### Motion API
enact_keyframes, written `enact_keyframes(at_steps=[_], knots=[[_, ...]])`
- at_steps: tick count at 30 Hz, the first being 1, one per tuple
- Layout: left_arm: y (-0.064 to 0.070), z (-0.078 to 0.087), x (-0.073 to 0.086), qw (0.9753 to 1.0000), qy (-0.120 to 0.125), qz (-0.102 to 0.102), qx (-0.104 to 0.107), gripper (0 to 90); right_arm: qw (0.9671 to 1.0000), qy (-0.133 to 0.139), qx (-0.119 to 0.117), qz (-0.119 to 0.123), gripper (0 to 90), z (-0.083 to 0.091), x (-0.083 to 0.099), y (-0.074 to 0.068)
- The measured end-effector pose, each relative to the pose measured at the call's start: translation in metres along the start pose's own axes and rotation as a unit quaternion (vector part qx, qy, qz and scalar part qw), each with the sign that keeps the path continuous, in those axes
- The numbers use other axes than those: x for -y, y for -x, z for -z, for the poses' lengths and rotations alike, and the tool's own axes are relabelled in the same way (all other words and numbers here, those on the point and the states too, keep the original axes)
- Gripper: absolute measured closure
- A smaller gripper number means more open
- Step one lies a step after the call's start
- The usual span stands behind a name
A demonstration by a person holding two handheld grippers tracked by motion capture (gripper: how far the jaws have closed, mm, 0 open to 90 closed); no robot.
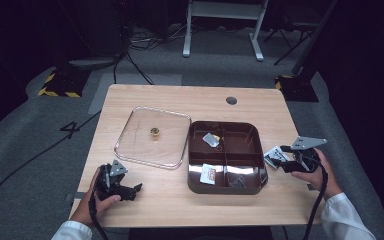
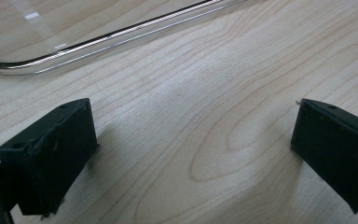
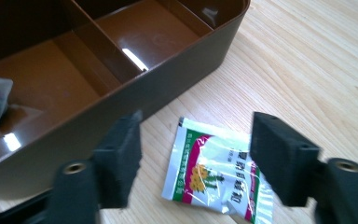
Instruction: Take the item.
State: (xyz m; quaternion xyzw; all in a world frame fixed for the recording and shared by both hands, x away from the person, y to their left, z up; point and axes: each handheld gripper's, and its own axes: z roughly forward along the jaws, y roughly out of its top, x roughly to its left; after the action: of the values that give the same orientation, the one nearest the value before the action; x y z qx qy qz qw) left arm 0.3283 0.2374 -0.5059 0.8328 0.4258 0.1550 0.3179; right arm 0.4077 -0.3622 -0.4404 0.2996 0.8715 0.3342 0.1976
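Observation:
A brown divided box (image 1: 253, 131) stands mid-table, with small packets (image 1: 211, 139) in several compartments. Just right of the box lies a white, green and red sachet (image 3: 214, 175) flat on the wood. My right gripper (image 3: 196, 149) hovers over that sachet (image 1: 276, 155), open, a jaw on either side and nothing held. My left gripper (image 1: 125, 187) rests near the table's front left, open over bare wood, below the clear lid (image 1: 152, 136). The left gripper view has the open jaws of the left gripper (image 2: 191, 154) and the lid's rim (image 2: 112, 39).
A small gold knob (image 1: 154, 131) sits in the middle of the clear lid. The table (image 1: 180, 200) has a round cable hole (image 1: 231, 100) at the back right. Cables and stand legs cover the floor behind.

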Motion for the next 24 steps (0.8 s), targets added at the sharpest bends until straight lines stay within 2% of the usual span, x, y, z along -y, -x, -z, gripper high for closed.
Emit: enact_keyframes(at_steps=[3, 16, 24], knots=[[0.0, 0.0, 0.0, 1.0, 0.0, 0.0, 0.0, 0.3, 1.0, -0.001, 0.004, 0.006, 27.4, 0.004, 0.003, -0.002], [0.0, 0.0, 0.0, 1.0, 0.0, 0.001, -0.002, 0.3, 0.9999, 0.0, 0.009, 0.01, 26.4, 0.016, 0.024, -0.006], [0.0, 0.0, 0.0, 1.0, 0.0, 0.001, -0.002, 0.3, 0.9997, 0.0, 0.019, -0.014, 26.4, 0.023, 0.046, -0.006]])
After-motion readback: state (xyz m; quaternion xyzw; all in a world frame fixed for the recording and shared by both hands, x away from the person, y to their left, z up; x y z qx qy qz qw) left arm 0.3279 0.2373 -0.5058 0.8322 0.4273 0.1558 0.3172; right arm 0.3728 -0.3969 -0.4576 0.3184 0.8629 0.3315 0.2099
